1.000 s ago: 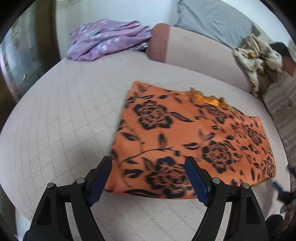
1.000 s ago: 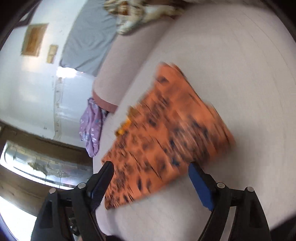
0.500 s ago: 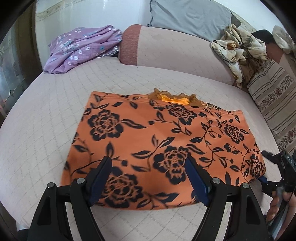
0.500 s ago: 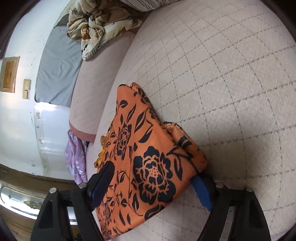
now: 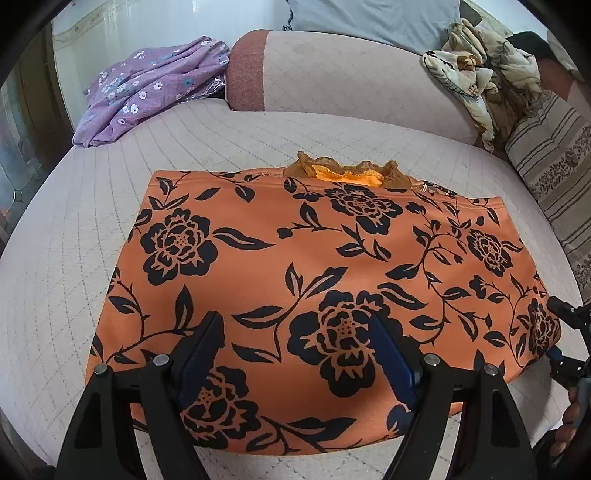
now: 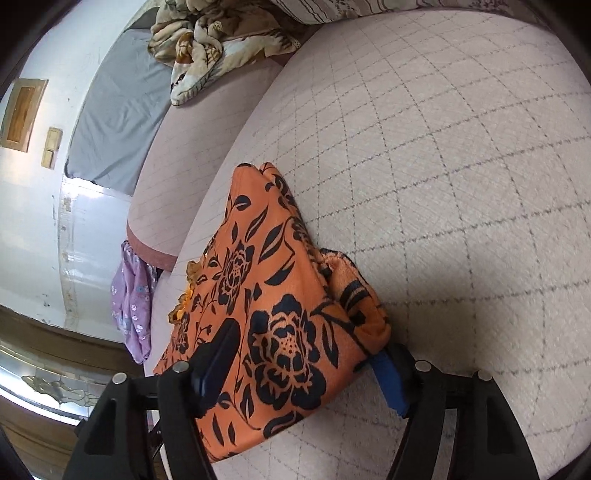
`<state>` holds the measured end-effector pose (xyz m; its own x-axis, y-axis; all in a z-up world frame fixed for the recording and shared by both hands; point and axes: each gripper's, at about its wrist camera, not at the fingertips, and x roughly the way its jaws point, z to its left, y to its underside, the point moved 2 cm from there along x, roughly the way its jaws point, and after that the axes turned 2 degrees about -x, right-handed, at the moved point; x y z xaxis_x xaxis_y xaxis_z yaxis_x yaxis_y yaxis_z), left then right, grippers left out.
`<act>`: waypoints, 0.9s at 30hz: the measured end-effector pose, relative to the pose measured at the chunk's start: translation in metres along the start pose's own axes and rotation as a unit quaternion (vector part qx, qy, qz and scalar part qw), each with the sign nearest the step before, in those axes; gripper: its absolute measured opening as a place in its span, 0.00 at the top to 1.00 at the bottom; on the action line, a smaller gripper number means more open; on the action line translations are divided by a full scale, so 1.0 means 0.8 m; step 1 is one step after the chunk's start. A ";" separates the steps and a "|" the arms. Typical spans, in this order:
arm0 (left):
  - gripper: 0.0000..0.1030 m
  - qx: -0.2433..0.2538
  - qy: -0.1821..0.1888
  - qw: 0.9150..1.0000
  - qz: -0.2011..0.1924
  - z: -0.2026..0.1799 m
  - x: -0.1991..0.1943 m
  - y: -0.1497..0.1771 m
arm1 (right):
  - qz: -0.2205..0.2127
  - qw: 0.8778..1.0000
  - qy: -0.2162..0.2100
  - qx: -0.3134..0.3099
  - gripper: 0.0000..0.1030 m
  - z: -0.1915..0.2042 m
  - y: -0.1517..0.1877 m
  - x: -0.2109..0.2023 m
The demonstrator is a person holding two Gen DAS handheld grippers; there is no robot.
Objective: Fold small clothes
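Nearer now: orange black-flowered garment (image 5: 314, 273)

A purple flowered cloth (image 5: 147, 86) lies at the bed's (image 5: 74, 236) far left corner; a grey pillow (image 5: 362, 18) and striped cushion (image 5: 554, 166) line its far edge.

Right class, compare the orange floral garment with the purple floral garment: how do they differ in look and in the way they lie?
The orange floral garment lies spread flat mid-bed; the purple floral garment sits crumpled at the far corner. The orange one has large black roses; the purple one has small pale flowers. A frilly trim shows at the orange one's far edge; none shows on the purple. Both are flower-printed and rest on the quilted bed cover.
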<state>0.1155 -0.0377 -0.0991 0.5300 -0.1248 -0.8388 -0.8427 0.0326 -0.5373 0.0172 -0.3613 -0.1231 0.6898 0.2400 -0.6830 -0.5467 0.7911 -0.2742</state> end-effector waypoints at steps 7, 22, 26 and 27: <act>0.21 -0.009 0.005 1.000 0.009 0.007 0.010 0.000 | 0.024 1.000 0.004 0.007 0.87 -0.016 -0.006 0.009; 0.20 0.012 -0.007 1.000 0.025 0.002 0.040 0.007 | -0.027 0.993 0.062 -0.096 0.42 -0.012 -0.028 -0.066; 0.19 0.023 -0.011 1.000 0.011 -0.002 0.039 0.011 | -0.010 0.991 0.006 -0.132 0.41 0.018 -0.076 -0.057; 0.18 0.021 -0.009 1.000 0.012 -0.001 0.039 0.010 | 0.013 0.989 -0.009 -0.149 0.41 0.031 -0.091 -0.038</act>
<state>0.1253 -0.0420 -0.1296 0.5109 -0.1050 -0.8532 -0.8512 0.0774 -0.5192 0.0480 -0.4122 -0.0659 0.6806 0.2696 -0.6812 -0.6779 0.5844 -0.4460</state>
